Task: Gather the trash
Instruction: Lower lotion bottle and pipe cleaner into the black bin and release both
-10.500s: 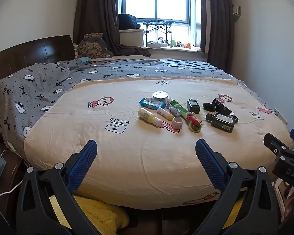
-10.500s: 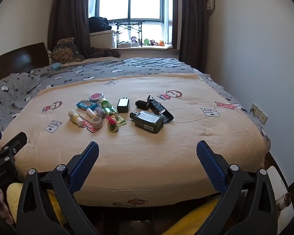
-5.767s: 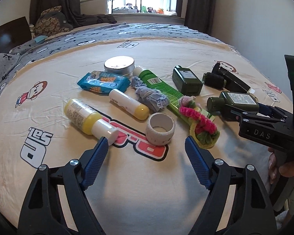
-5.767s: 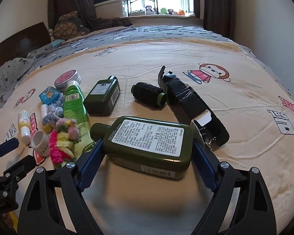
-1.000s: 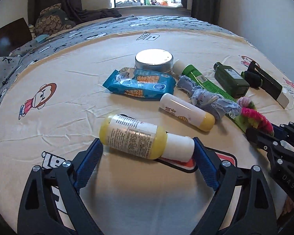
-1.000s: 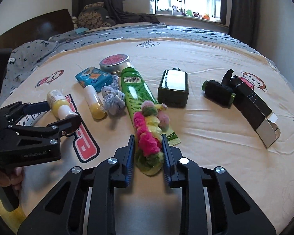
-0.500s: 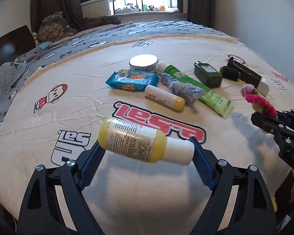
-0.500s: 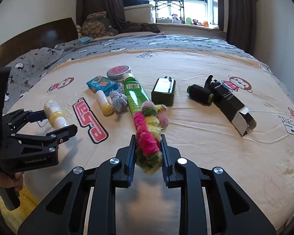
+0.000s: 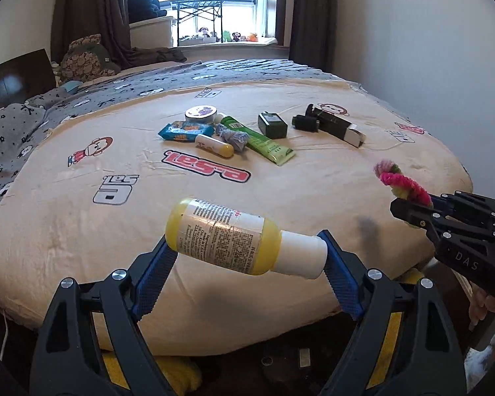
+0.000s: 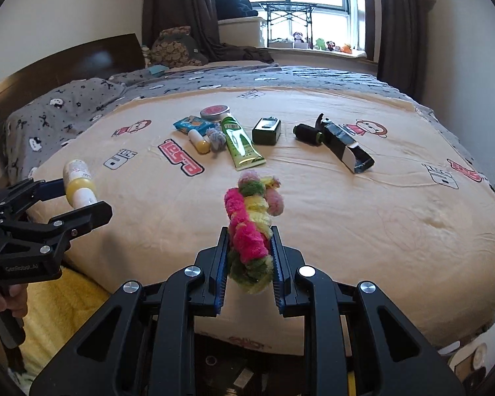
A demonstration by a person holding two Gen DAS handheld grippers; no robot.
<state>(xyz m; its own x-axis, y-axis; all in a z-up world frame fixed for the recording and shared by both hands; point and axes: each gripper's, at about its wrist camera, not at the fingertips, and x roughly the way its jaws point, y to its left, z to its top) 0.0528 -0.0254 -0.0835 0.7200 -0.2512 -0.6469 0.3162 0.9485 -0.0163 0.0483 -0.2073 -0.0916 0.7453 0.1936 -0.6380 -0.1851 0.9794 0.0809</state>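
1. Trash still to be gathered lies in a loose cluster on the cream bedspread (image 9: 82,231), at about 12 o'clock from both grippers and well apart from them.

2. Left gripper (image 9: 244,257): its jaws stand wide and clamp a yellow bottle (image 9: 224,244) end to end, base against the left pad and white cap against the right. The bottle's long axis runs crosswise, roughly 9 to 3 o'clock, cap end a little lower. It is clear of the bedspread, above the near edge of the bed.

3. Right gripper (image 10: 250,264): its jaws are nearly together, pinching a fuzzy pink, yellow and green chenille piece (image 10: 250,224), which stands up out of them toward 12 o'clock.

4. Both tools are full, so I judge the coming move to be a carry-off to a bin. No bin shows in either view, so I cannot tell which way it lies.

5. On the bed, the green tube (image 10: 241,145) has its long axis running from 12 to about 5 o'clock in the right wrist view, crimped end nearest. It lies almost straight ahead of the right gripper, which looks the nearer one.

6. The small yellow-capped bottle (image 9: 214,145) and the blue packet (image 9: 184,131) sit toward 11 o'clock in the left wrist view and suit the left gripper better.
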